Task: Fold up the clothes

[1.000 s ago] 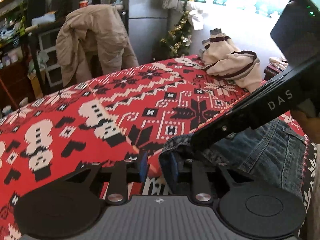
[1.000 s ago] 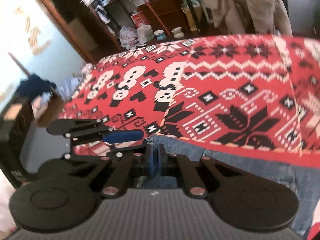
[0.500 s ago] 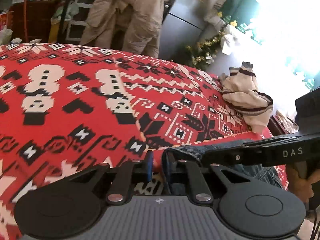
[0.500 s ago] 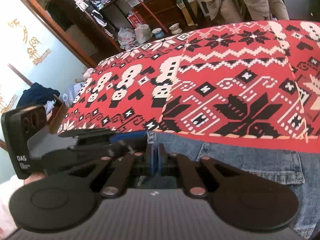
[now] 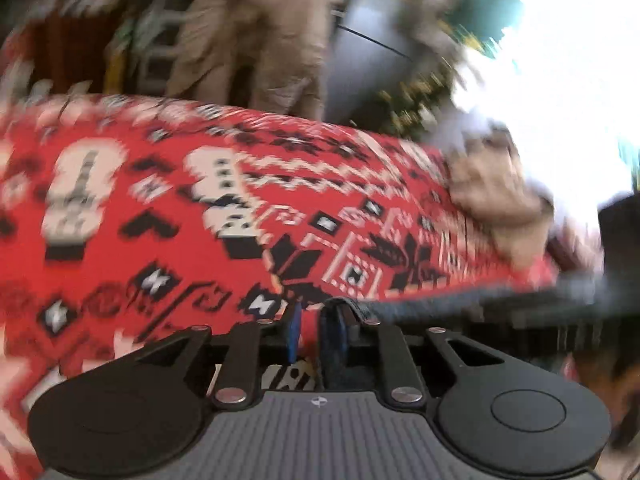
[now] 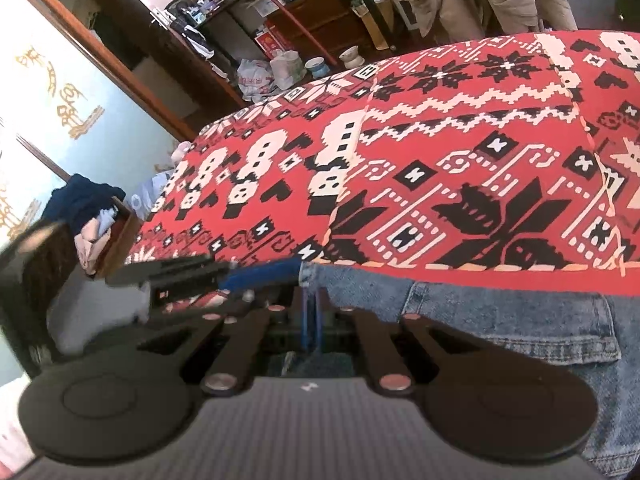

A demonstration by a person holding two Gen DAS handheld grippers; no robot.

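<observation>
Cluttered room: shelves along the far wall, a tan coat hanging behind the table. The table was covered by a red cloth patterned in black and white. A cream striped garment lay bunched at the far right of the cloth in the left view, blurred.

Jeans lay at the near edge of the table, denim overlapping the red cloth, a pocket seam visible in the right view.

Right claw: blue pads pressed almost together, a thin fold of the jeans' edge pinched between them.

Left claw: fingers parted by a narrow gap, red cloth visible through it; a dark denim hem lay against the right-hand finger. Frame heavily blurred, so cannot tell whether it gripped anything. In the right view this claw sat just left of the right one, at the same corner of the jeans.
</observation>
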